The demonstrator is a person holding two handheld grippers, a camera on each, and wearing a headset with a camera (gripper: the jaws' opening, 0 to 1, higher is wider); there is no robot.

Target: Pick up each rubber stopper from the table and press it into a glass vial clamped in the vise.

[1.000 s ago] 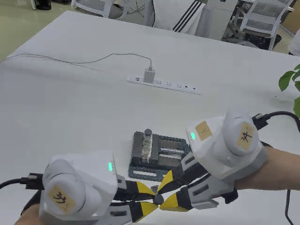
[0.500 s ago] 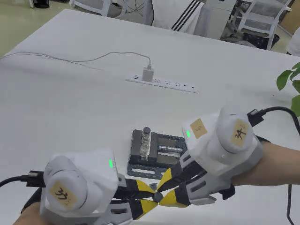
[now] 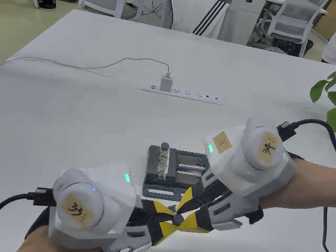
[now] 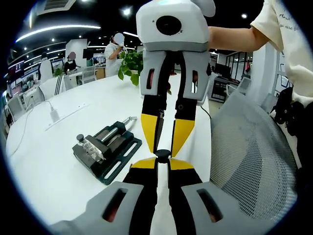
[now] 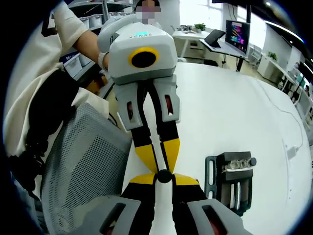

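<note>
Left gripper (image 3: 167,228) and right gripper (image 3: 185,217) meet tip to tip, both sets of jaws drawn in on one black rubber stopper (image 3: 177,220) held just above the white table (image 3: 79,121) near its front edge. Vise (image 3: 155,185) sits at 12 o'clock, close by, with a glass vial (image 3: 164,160) upright in it, dark-capped. Power strip (image 3: 184,94) further off at 12 o'clock, with a white charger (image 3: 166,83) plugged in
</note>
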